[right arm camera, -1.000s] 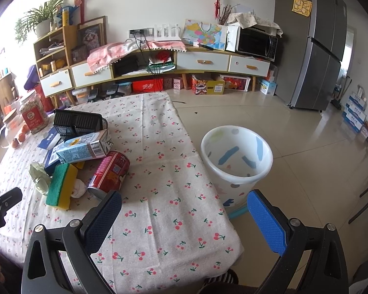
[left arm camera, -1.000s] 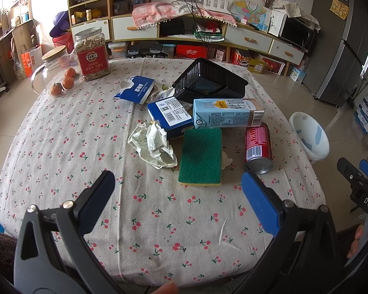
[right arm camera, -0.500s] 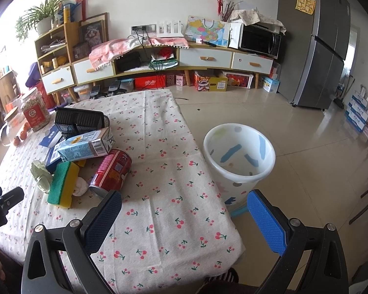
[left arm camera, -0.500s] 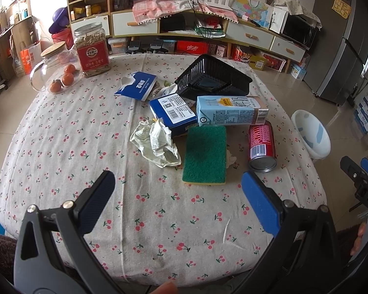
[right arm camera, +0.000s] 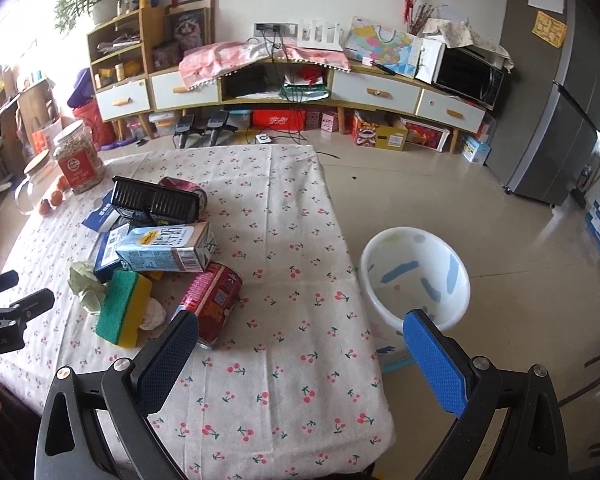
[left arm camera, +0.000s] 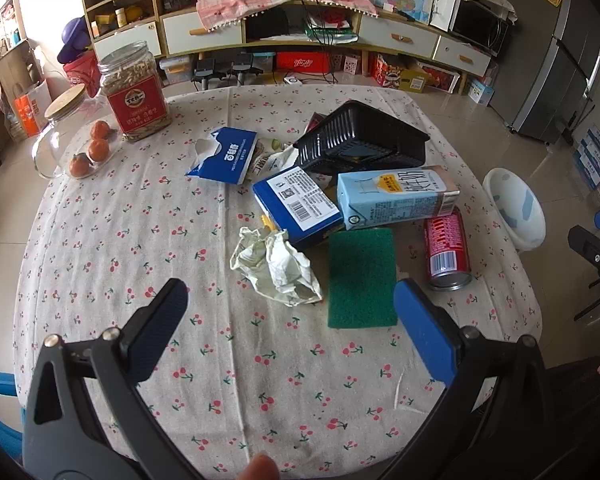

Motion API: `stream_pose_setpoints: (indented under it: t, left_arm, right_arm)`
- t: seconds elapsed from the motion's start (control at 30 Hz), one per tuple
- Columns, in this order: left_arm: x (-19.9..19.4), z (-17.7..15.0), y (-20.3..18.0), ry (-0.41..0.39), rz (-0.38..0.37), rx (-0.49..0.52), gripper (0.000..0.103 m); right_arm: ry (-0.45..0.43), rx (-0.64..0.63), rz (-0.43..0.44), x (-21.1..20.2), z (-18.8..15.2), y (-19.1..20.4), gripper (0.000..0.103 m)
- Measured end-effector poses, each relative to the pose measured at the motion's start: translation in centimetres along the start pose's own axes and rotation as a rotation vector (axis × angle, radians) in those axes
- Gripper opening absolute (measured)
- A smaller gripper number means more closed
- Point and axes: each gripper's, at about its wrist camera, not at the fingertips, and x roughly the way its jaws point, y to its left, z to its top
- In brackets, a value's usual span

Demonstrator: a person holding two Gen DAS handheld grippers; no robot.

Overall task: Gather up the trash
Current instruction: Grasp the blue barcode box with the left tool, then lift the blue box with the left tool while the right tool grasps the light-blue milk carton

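On the cherry-print worktop [left arm camera: 148,216], the trash lay heaped around the green sponge [left arm camera: 360,276], your landmark. Your left gripper [left arm camera: 288,316] hovered just short of the sponge, jaws wide apart and holding nothing. Your right gripper [right arm camera: 300,344] hung above the worktop's edge, jaws likewise apart and empty.

Just left of the sponge lay the crumpled paper wad [left arm camera: 276,266]; just right of it, the red can [left arm camera: 446,250] on its side. Behind the sponge, the blue box [left arm camera: 296,204] and the pale-blue milk carton [left arm camera: 396,196] touched its far edge, and the black plastic tray [left arm camera: 360,140] leaned on things behind them. The white bin [right arm camera: 416,276] stood on the floor beyond the can, off the worktop's side.

Nothing appeared collected yet. You would likely have done well to begin with an outer piece: the wad sat nearest your left jaws, the can nearest your right. Straddle the can across its body, since a round can may roll. The wad would probably compress, so close fully.

Farther left of the sponge stood the jar with a red label [left arm camera: 136,88], a glass jar on its side [left arm camera: 66,128] with oranges [left arm camera: 94,146], and a blue tissue pack [left arm camera: 226,156]. The first three seemed not to be trash. The carton overlapped the box, so lifting either could have disturbed the other.
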Motion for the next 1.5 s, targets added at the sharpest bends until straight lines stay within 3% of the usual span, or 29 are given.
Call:
stream_pose_setpoints:
  t: [0.3, 0.37, 0.53, 0.6, 0.7, 0.83, 1.27, 1.5]
  left_arm:
    - [5.4, 4.3, 2.7, 0.124, -0.085, -0.133, 0.095]
    - [6.8, 5.0, 2.8, 0.136, -0.095, -0.145, 0.088]
    - [10.4, 5.9, 3.0, 0.179, -0.112, -0.184, 0.085]
    - [11.6, 6.4, 3.1, 0.208, -0.153, -0.22, 0.082]
    - [12.6, 6.9, 2.5, 0.233, -0.17, -0.243, 0.081]
    - [13.8, 6.6, 2.0, 0.289, -0.171, -0.241, 0.071]
    - [7.4, 5.7, 5.0, 0.135, -0.148, -0.201, 0.068]
    - [5.8, 5.4, 8.2, 0.089, -0.16, -0.266, 0.068]
  right_arm:
    - [0.078, -0.04, 0.079, 4.6, 4.3, 2.3, 0.103]
    - [0.09, -0.044, 0.083, 5.9, 4.8, 2.7, 0.103]
    - [0.142, 0.012, 0.092, 9.7, 4.5, 1.9, 0.103]
    - [0.176, 0.02, 0.094, 10.8, 4.7, 1.7, 0.103]
    - [0.156, 0.0, 0.083, 11.1, 5.4, 2.0, 0.103]
    - [0.146, -0.036, 0.071, 11.5, 6.1, 2.7, 0.103]
    - [0.112, -0.093, 0.181, 11.0, 7.1, 6.9, 0.103]
    - [0.102, -0.09, 0.253, 10.9, 7.7, 9.2, 0.103]
